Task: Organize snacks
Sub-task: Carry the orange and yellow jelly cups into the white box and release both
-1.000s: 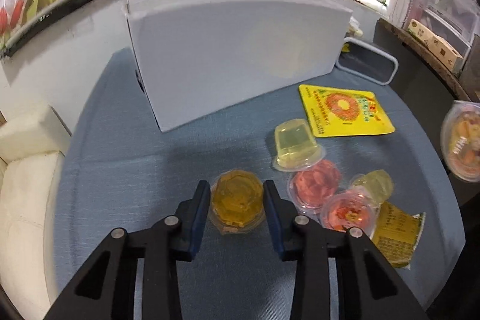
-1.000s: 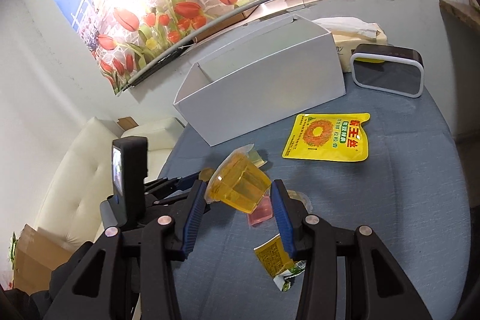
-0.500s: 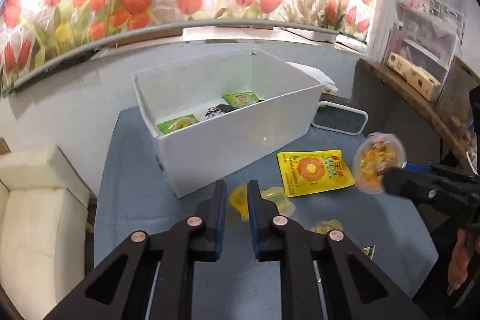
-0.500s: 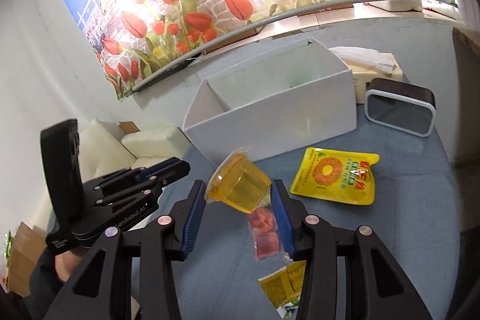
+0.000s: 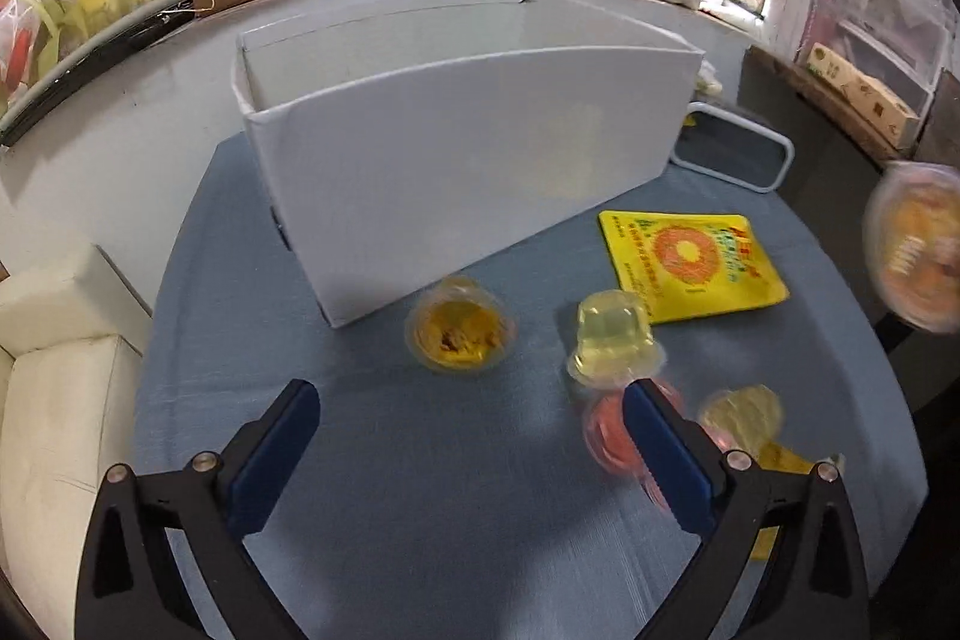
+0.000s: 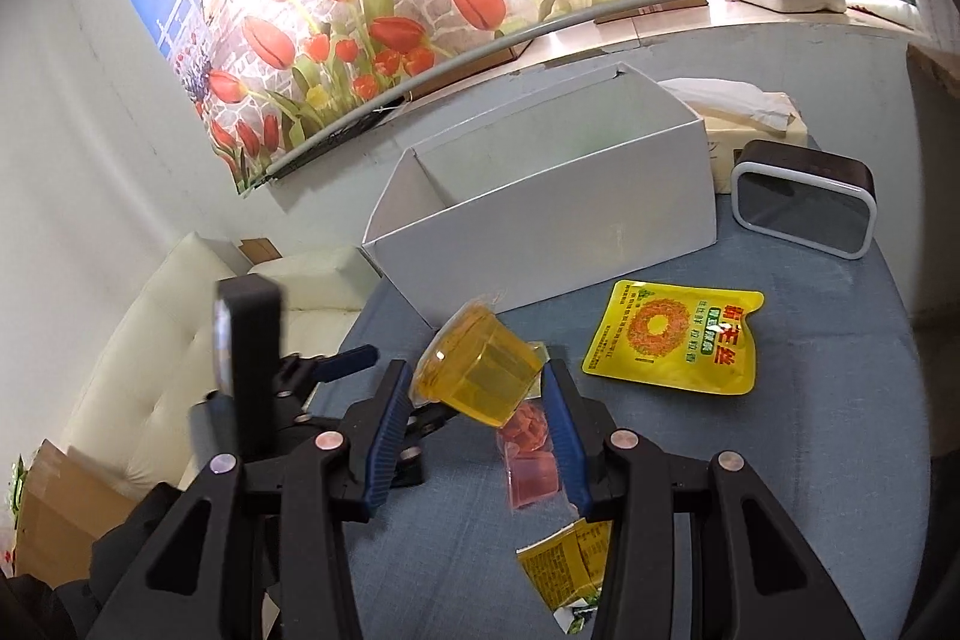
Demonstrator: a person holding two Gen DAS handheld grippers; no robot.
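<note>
My left gripper point(image 5: 468, 394) hangs over the blue table, its jaws opening wide with nothing between them. Just ahead of it an amber jelly cup point(image 5: 461, 325) stands on the cloth, near the front wall of the white box point(image 5: 468, 172). To the right lie a pale yellow cup point(image 5: 612, 334), a red cup point(image 5: 606, 436) and a yellow pouch point(image 5: 690, 259). My right gripper point(image 6: 477, 376) is shut on a tilted amber jelly cup point(image 6: 480, 376), held above the table in front of the white box point(image 6: 540, 220). The box's inside is hidden.
A black clock with a white rim point(image 6: 804, 208) and a tissue box point(image 6: 744, 118) stand right of the white box. A red jelly pack point(image 6: 528, 460) and a yellow sachet point(image 6: 570, 562) lie under my right gripper. A cream sofa point(image 6: 150, 370) borders the table's left edge.
The left gripper, shut and high above the table half a second ago, now stands lower with its jaws spread wide. The right gripper still holds its amber cup in about the same place.
</note>
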